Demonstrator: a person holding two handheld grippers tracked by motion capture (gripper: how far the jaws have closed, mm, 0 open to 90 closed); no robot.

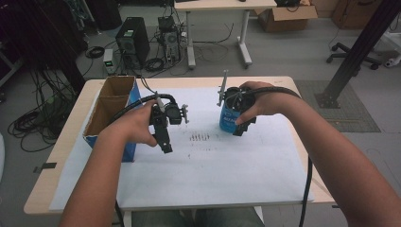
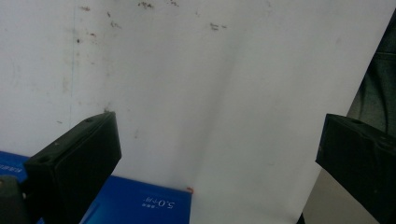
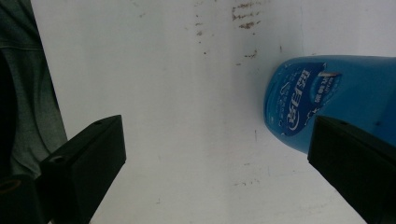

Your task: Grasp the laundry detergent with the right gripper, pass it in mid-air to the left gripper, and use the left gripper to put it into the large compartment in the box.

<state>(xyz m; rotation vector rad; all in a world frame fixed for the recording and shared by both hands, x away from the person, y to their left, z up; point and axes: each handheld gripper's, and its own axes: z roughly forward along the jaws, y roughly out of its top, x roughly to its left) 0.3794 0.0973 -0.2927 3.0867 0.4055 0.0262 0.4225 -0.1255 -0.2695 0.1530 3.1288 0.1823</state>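
Left hand-held gripper [image 1: 166,144] hangs above the white sheet [image 1: 208,165] on the tabletop [image 1: 71,142], jaws spread wide with nothing between them, just beside the blue cardboard box [image 1: 111,111]. Right hand-held gripper [image 1: 239,128] likewise stands parted; the blue bottle [image 3: 336,93] appears to rest against one jaw, contact unclear.

White paper sheet [image 1: 213,161]: matt, smudged with dark specks. Pale wooden tabletop [image 1: 71,123]: smooth. Blue plastic bottle [image 3: 327,100], right: glossy, printed label. Open cardboard box [image 1: 109,106], left: glossy blue outside, raw brown inside. Black gripper jaws: matt plastic.
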